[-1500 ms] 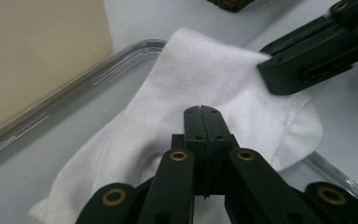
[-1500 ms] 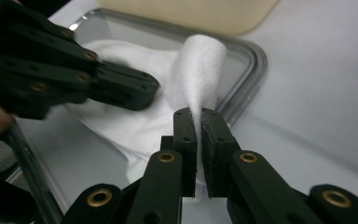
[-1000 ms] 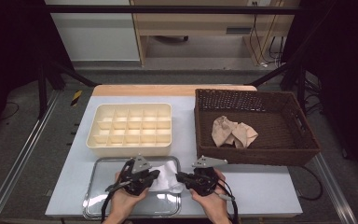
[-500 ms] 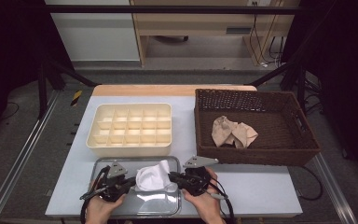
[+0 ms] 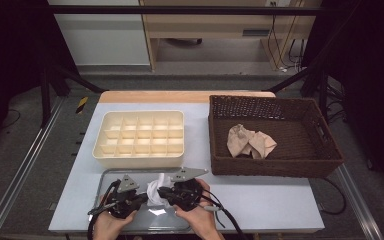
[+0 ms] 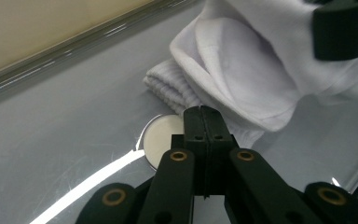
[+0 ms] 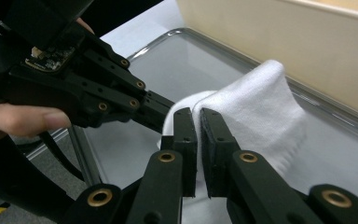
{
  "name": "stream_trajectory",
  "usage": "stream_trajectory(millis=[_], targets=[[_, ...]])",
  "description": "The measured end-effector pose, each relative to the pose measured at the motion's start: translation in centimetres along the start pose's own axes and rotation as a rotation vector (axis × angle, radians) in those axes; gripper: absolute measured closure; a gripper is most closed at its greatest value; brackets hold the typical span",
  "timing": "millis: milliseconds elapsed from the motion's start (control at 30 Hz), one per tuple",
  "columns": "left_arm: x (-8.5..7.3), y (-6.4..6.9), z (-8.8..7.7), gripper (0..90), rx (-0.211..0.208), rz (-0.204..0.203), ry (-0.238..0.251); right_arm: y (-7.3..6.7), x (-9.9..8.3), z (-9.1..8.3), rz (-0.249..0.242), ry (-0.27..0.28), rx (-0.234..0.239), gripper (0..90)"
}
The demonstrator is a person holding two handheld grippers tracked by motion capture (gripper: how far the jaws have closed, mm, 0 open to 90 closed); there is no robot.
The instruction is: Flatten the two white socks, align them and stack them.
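A white ribbed fabric sock (image 5: 157,192) is being held crumpled over the shallow grey metal tray (image 5: 111,175) at the near edge of the light counter (image 5: 280,200), between the two hand-held grippers. Its long axis cannot be told clearly; in the left gripper view its ribbed cuff (image 6: 168,86) is lying towards the tray's far rim. The left hand-held gripper (image 5: 141,198) is being kept pressed together, its tips pinching a fold of the sock. The right hand-held gripper (image 7: 198,122) is being kept nearly closed, pinching the sock's upper edge. A cream plastic compartment box (image 5: 140,137) is standing just beyond the tray.
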State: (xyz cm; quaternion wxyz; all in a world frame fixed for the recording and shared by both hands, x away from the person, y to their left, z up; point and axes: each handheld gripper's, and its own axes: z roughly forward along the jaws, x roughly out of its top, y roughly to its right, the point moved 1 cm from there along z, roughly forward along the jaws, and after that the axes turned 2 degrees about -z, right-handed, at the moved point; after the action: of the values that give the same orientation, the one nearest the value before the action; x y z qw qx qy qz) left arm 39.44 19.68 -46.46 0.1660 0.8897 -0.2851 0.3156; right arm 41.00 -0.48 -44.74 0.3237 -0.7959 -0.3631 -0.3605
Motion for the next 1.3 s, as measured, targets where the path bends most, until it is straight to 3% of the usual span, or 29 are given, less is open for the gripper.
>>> stream_trajectory(millis=[100, 233, 400, 567, 733, 900, 1000, 1067, 1300], targets=[[0.0, -0.1, 0.0, 89.6, -0.004, 0.004, -0.002, -0.2, 0.1, 0.7, -0.005, -0.003, 0.013, 85.5], [0.2, -0.6, -0.4, 89.6, -0.012, -0.021, 0.017, -0.2, 0.0, 1.7, -0.007, -0.021, 0.020, 85.4], [1.1, -1.8, -2.4, 89.6, -0.015, -0.072, 0.127, -0.5, -0.7, 3.1, -0.034, -0.056, 0.009, 84.8], [2.2, -2.0, -3.2, 88.2, -0.010, -0.056, 0.200, -0.8, -1.0, 3.7, -0.040, -0.062, 0.004, 84.8], [3.2, -1.5, -2.4, 80.9, -0.013, -0.007, 0.218, -0.9, -1.1, 3.8, -0.053, -0.064, -0.002, 84.8], [3.6, -0.6, -0.9, 63.1, 0.002, 0.049, 0.186, -1.0, -1.1, 3.7, -0.064, -0.066, -0.004, 84.7], [3.3, -0.7, -0.1, 60.8, 0.041, 0.061, 0.135, -1.1, -1.1, 3.6, -0.066, -0.068, -0.004, 84.5], [3.0, -1.1, 0.4, 60.7, 0.044, 0.046, 0.098, -1.1, -1.1, 3.5, -0.066, -0.076, 0.000, 83.5], [1.9, -1.5, 0.3, 60.3, 0.027, -0.009, 0.080, -0.6, -1.0, 1.7, -0.071, -0.100, -0.041, 78.7]])
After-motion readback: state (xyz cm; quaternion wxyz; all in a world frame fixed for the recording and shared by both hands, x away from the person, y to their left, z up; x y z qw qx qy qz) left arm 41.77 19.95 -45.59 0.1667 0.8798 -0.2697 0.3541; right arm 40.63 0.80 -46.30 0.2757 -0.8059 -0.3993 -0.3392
